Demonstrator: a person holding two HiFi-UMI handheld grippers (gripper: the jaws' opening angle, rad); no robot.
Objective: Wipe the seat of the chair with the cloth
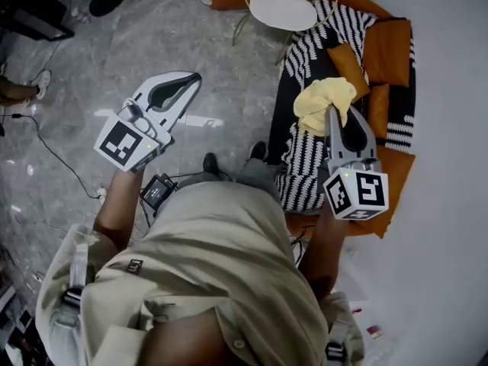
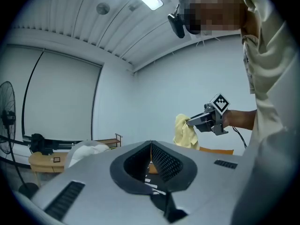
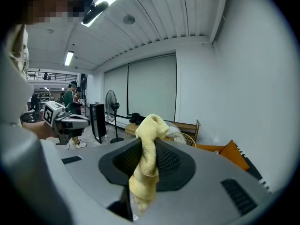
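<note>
Right gripper clamps yellow cloth, bunched at its tip over striped chair seat; left gripper closed, empty

The cloth looks fluffy, the floor glossy stone.

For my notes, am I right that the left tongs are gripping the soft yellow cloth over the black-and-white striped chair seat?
Not quite: it is the right tongs that grip the soft yellow cloth over the black-and-white striped chair seat, as the right gripper view shows; the left tongs are shut on nothing.
</note>
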